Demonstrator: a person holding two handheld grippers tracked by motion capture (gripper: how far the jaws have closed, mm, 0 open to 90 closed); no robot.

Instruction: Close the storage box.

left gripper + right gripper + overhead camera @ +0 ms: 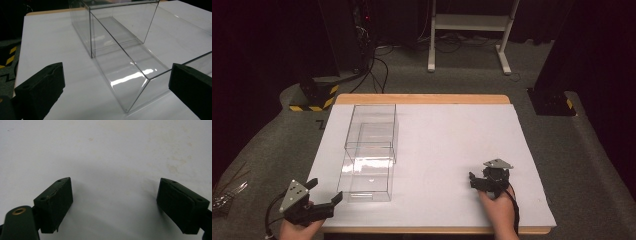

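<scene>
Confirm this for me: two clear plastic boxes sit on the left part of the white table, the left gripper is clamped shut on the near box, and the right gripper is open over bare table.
Not quite. The left gripper is not clamped on the near box; the left gripper view shows its jaws wide apart, short of the box. The rest holds: both the near and the far box sit on the left part of the white table, and the right gripper is open over bare table.
</scene>
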